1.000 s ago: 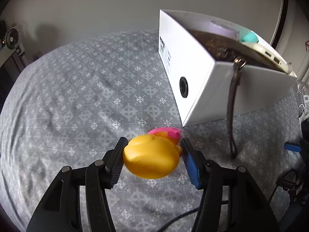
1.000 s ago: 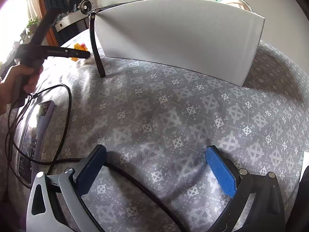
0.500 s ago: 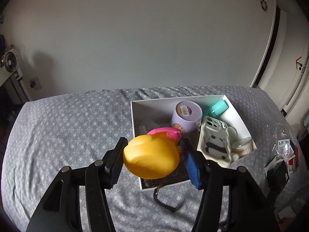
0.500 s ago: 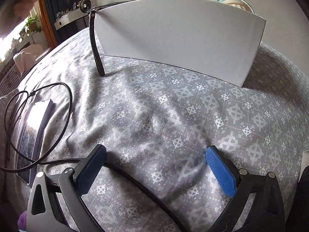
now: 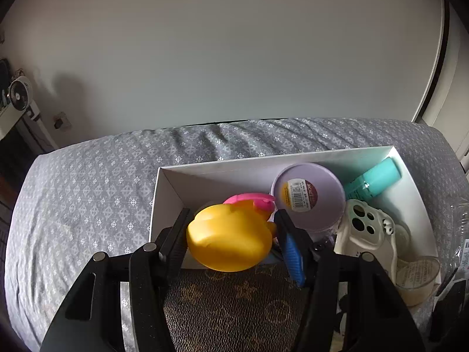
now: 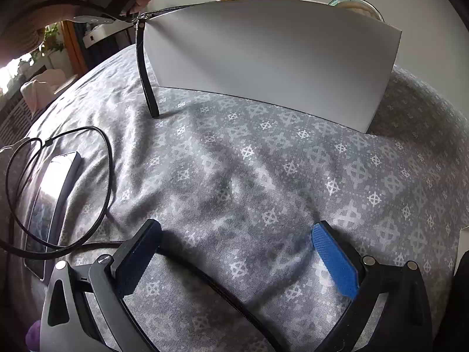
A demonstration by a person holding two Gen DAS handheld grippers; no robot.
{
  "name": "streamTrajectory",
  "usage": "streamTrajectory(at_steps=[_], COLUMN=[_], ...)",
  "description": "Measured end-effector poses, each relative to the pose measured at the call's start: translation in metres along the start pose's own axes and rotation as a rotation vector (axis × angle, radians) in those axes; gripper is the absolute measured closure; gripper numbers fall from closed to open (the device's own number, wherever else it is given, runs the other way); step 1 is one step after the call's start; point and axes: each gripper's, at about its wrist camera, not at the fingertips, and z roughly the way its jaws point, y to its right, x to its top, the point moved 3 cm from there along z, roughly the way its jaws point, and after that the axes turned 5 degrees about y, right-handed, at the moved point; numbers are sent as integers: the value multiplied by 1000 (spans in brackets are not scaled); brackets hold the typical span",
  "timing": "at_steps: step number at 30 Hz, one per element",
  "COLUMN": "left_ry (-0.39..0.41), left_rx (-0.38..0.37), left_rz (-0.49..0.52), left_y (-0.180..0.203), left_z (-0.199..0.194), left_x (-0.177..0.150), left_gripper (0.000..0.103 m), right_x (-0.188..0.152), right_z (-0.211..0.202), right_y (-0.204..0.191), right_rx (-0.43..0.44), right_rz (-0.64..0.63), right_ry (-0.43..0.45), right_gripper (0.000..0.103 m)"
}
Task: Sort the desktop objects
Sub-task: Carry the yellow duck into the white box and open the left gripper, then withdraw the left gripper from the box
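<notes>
Left tool (image 5: 231,234) is clamped on the yellow rubber duck (image 5: 230,237), pink beak part poking out past it. A second ago this tool sat low over the bedspread with the white box (image 5: 307,161) seen from its outer side wall; now it is higher and directly above the box's open top, duck hanging over the near-left part of the interior. Judgement: carry is basically done, next is lower and release, so this item is almost sorted. Inside the box, left to right: brown patterned pouch (image 5: 234,302) at the near edge under the tool, lilac round tin (image 5: 307,196) with barcode sticker, white phone case (image 5: 363,228), teal bottle (image 5: 375,179) in the far-right corner, clear cup (image 5: 416,278) near-right. Right tool (image 6: 234,252) has not moved, its pads wide apart with nothing between them, just above the cloth near the box's long outer wall; in that view the duck shows top left over the box rim. Black cable (image 6: 105,176) and a phone (image 6: 52,202) lie left of it. Surface is a bed with grey patterned bedspread (image 5: 88,193), soft and wrinkled, no table. Plain pale wall (image 5: 234,58) behind, small fan (image 5: 19,96) far left, door frame far right.
</notes>
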Motion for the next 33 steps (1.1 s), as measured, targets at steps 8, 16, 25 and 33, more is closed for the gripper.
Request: streamTrajectory(at_steps=[8,16,25,33], left_ry=[15,102,181,123], left_rx=[103,188,257,331], left_rz=[34,26,-77,-264], left_y=[3,-29,-107,-195], left_z=[-10,-62,-152,-195], left_x=[-4,-3,-46,-148], left_gripper=[24,15,2,1], right_x=[0,1,3,2], right_z=[-2,-2,-3,1], right_y=[0,0,0,-1], right_rx=[-4,-5,-7,-19], right_rz=[-2,-2,-6,-13], right_ry=[3,4,3,-4], right_gripper=[0,0,0,0])
